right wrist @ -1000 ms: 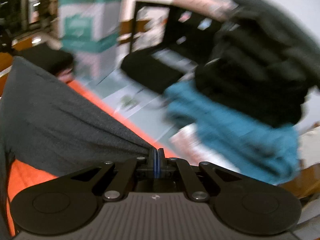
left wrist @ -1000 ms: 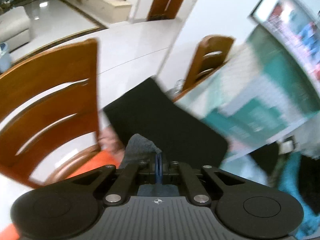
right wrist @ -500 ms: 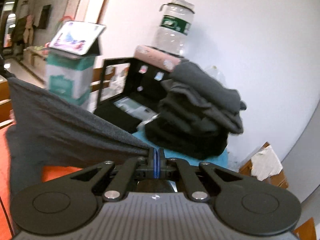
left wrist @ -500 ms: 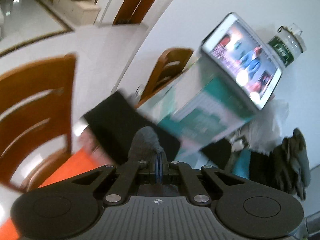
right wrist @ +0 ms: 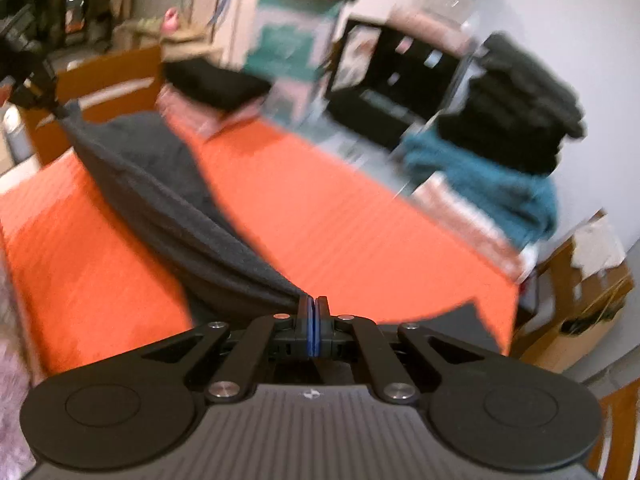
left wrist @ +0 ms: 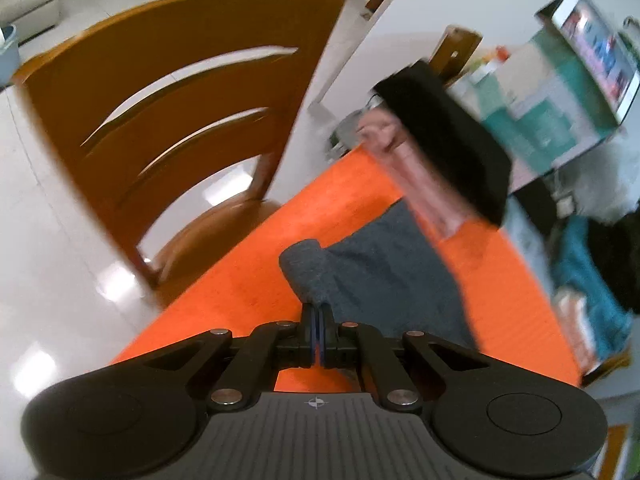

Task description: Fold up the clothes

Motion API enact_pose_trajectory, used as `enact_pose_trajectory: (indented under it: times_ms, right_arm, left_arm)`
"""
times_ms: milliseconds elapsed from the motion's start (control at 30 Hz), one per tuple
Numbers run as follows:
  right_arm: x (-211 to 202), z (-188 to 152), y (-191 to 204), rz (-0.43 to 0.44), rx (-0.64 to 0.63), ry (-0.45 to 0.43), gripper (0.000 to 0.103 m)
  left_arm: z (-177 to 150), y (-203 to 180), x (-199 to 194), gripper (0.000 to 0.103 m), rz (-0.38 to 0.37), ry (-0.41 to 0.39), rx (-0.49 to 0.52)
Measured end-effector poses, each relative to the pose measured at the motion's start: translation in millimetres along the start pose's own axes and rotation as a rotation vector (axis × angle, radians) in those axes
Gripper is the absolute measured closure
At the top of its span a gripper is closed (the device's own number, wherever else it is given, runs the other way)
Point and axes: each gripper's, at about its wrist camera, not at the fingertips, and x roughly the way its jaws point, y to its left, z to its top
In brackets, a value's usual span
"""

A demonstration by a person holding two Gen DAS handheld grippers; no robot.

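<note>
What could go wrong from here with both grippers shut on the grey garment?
1. The left gripper pinches only a small bunched corner of the grey garment; it might slip out.
2. The cloth sags between it and the right gripper, so it may land creased on the orange mat.

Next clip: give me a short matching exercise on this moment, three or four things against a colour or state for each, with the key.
Things:
1. left gripper
2. mat
3. wooden chair
4. sweater pile

States:
A. orange, covering the table
B. on a teal garment
C. shut on the grey garment
D. beside the table, nobody on it

Pairs: 1-C, 2-A, 3-D, 4-B
</note>
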Motion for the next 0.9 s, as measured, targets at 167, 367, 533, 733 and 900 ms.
enact_pose_trajectory:
  times_ms: [167, 367, 533, 733, 900]
  right_arm:
    - [-0.5, -37.3, 41.2, 0.024, -0.005, 0.092, 0.102]
    - [5.4, -73.4, 71.7, 0.047, 0.025, 0.184, 0.102]
    - [28.0, -84.8, 69.5, 0.104, 0.100, 0.263, 0.101]
    - [17.9, -62.0, 37.0, 0.131, 0.219, 0.222, 0.090]
    - [24.8, -38.0, -9.8, 0.021, 0.332, 0.172, 0.083]
  left_arm:
    - [-27.6, 37.6, 10.0, 0.099, 0.045, 0.059, -0.001]
    - [-40.4, 49.8, 19.1, 0.099, 0.074, 0.101, 0.015]
    - [-47.2, 49.8, 31.7, 0.098, 0.101, 0.131, 0.047]
    - [-44.3, 48.3, 13.8, 0.069, 0.084, 0.045, -0.008]
    - [-43.2, 37.9, 2.1, 0.068, 0.066, 0.009, 0.006]
